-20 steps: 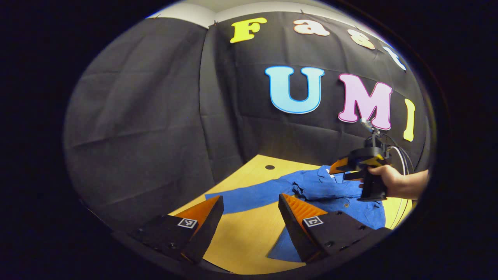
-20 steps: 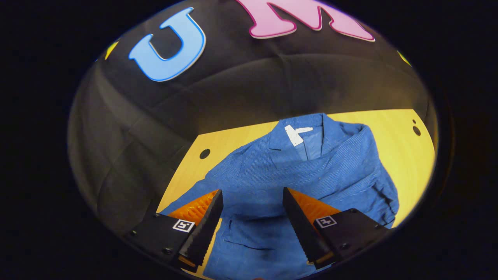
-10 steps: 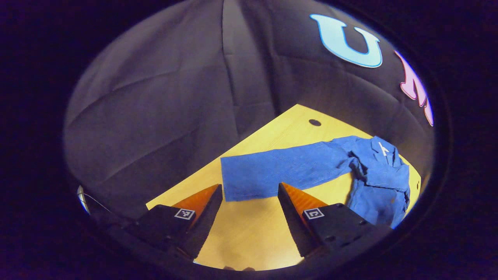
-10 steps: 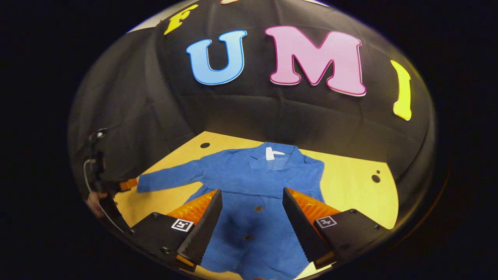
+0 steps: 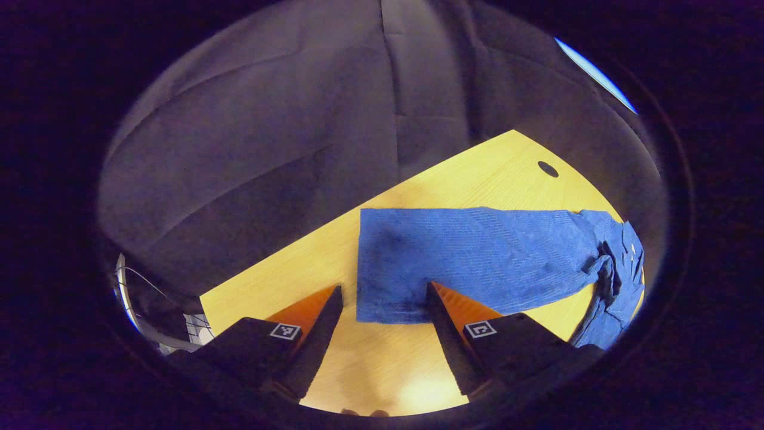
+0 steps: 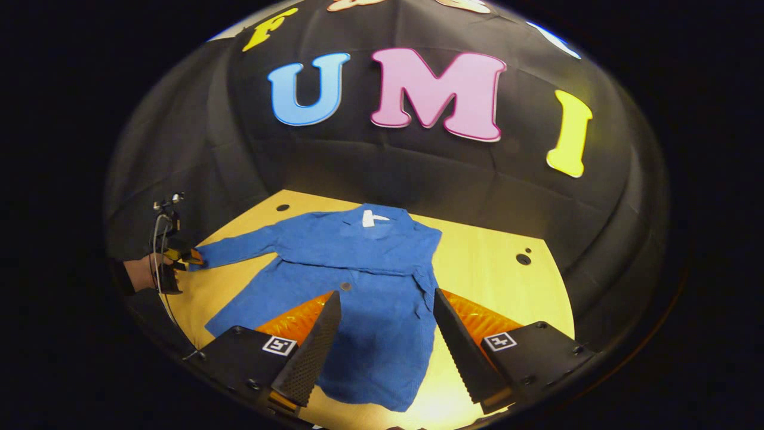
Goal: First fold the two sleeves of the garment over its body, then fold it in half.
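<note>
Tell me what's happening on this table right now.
A person with tongs in each hand is folding a blue jacket on a wooden table. One sleeve already lies over the body; the other sleeve stretches out flat. The open left tongs are at its cuff. The right tongs hover open above the body.

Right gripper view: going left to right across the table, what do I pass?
hand → left gripper at the cuff → outstretched sleeve → white neck label → pair of small holes in the table

Matt cloth garment, wood table
</note>
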`<state>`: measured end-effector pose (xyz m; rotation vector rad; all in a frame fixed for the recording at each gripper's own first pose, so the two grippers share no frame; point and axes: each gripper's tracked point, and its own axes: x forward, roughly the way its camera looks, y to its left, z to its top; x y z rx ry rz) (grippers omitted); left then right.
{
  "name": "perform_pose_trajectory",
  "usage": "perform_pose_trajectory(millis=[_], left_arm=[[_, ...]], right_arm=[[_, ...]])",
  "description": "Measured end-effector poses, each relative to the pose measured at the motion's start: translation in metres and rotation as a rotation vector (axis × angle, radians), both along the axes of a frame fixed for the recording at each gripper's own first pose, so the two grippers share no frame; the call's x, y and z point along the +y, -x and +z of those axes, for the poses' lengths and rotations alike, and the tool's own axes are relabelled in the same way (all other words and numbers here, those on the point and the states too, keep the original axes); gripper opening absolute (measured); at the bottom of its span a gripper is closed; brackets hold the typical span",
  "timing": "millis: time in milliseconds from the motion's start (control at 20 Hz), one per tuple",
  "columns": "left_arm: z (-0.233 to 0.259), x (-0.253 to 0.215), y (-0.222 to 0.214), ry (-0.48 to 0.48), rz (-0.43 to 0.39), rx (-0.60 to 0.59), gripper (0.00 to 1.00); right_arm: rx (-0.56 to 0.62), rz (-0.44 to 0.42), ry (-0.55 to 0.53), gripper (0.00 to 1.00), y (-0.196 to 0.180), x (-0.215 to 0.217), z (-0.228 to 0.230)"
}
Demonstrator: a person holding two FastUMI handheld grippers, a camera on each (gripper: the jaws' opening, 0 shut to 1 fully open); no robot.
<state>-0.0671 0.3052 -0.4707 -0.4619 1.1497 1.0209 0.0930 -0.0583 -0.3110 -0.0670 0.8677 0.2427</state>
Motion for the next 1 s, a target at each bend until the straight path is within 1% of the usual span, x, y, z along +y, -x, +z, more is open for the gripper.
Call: perform_pose_trajectory(millis=[50,150,200,300,350,450,600,750,850,900,1000], left_arm=[[-0.002,0.002,-0.004,0.000,-0.030,-0.002,0.84],[-0.005,-0.005,-0.009,0.031,-0.071,0.002,0.84],[-0.005,-0.004,-0.011,0.039,-0.071,0.006,0.67],[-0.006,-0.001,-0.011,0.050,-0.062,0.000,0.66],[-0.004,-0.001,-0.015,0.052,-0.051,-0.009,0.57],[-0.012,-0.005,-0.020,0.063,-0.042,-0.050,0.31],[-0.009,-0.010,-0.027,0.091,-0.025,-0.114,0.03],[-0.006,-0.011,-0.028,0.119,-0.010,-0.158,0.03],[0.002,-0.011,-0.033,0.102,0.004,-0.184,0.03],[0.011,-0.010,-0.035,0.083,-0.007,-0.203,0.03],[0.033,-0.014,-0.056,0.055,-0.050,-0.250,0.03]], right_arm=[[0.010,-0.020,-0.006,0.98,0.002,-0.003,-0.002],[0.025,-0.038,-0.015,0.98,0.004,-0.004,-0.005],[0.031,-0.034,-0.013,0.98,0.007,-0.003,-0.006],[0.048,-0.022,-0.005,0.98,0.012,-0.002,-0.012],[0.056,-0.021,-0.003,0.98,0.014,-0.002,-0.014],[0.079,-0.024,-0.018,0.98,0.019,0.002,-0.017],[0.088,-0.019,-0.019,0.98,0.023,0.004,-0.019],[0.087,-0.027,-0.011,0.98,0.024,-0.004,-0.022],[0.094,-0.050,-0.015,0.98,0.023,-0.009,-0.024],[0.098,-0.060,-0.020,0.98,0.023,-0.011,-0.025],[0.104,-0.065,-0.023,0.98,0.024,-0.016,-0.027]])
